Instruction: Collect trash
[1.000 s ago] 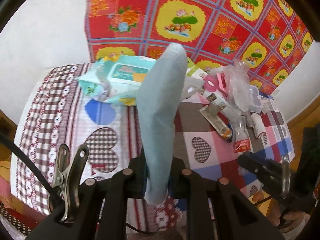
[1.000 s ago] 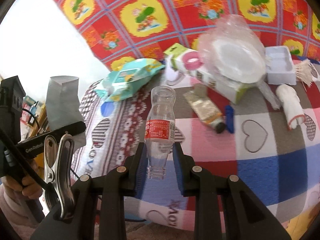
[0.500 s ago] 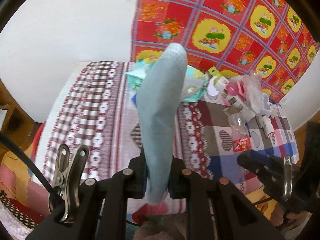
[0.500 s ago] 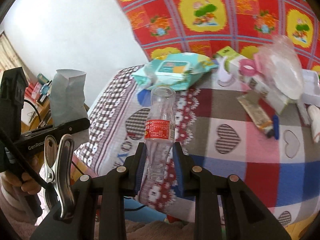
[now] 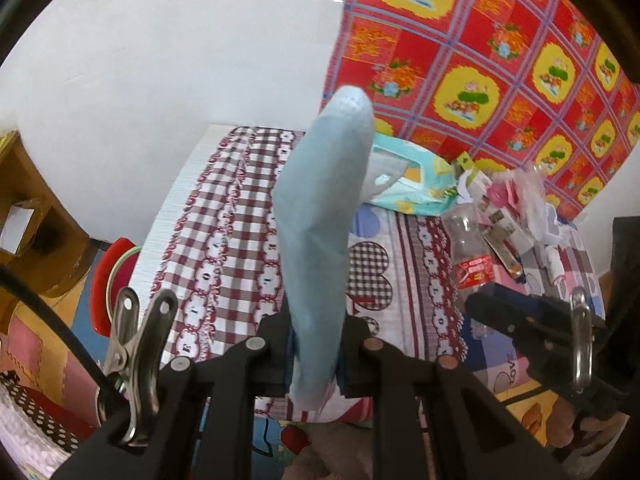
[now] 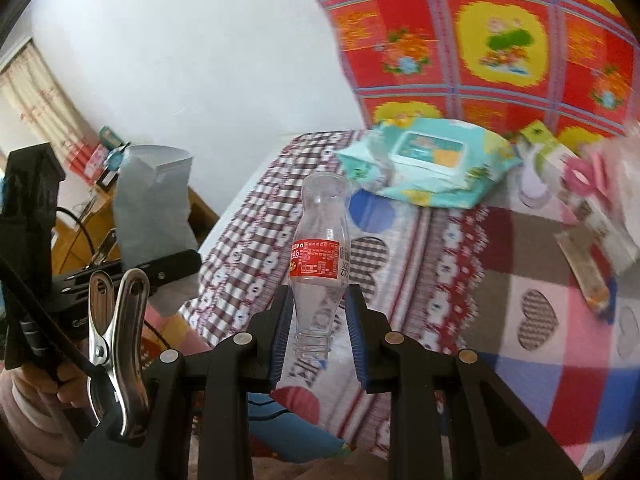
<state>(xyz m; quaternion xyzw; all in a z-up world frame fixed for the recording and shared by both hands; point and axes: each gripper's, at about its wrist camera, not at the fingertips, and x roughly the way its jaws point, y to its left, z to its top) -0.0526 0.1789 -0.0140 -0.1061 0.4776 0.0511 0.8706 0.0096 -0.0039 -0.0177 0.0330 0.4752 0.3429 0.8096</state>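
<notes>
My left gripper (image 5: 314, 344) is shut on a folded light-blue face mask (image 5: 320, 232) that stands up between its fingers. My right gripper (image 6: 319, 320) is shut on the neck end of a clear plastic bottle (image 6: 320, 248) with a red label, base pointing away. Both are held above the near left part of the patchwork tablecloth (image 6: 500, 280). In the left wrist view the right gripper (image 5: 480, 304) shows at the right with the bottle (image 5: 468, 248). In the right wrist view the left gripper (image 6: 176, 264) shows at the left with the mask (image 6: 152, 208).
A teal wet-wipes pack (image 6: 428, 160) lies at the back of the table. Mixed trash (image 5: 516, 200) is piled at the right: boxes, plastic wrap, a tube. A red-rimmed round thing (image 5: 108, 276) sits on the floor left of the table, beside wooden furniture (image 5: 32, 208).
Both grippers have swung left, away from the trash pile, each keeping its grip. The table's left edge, the white wall and the floor have come into view.
</notes>
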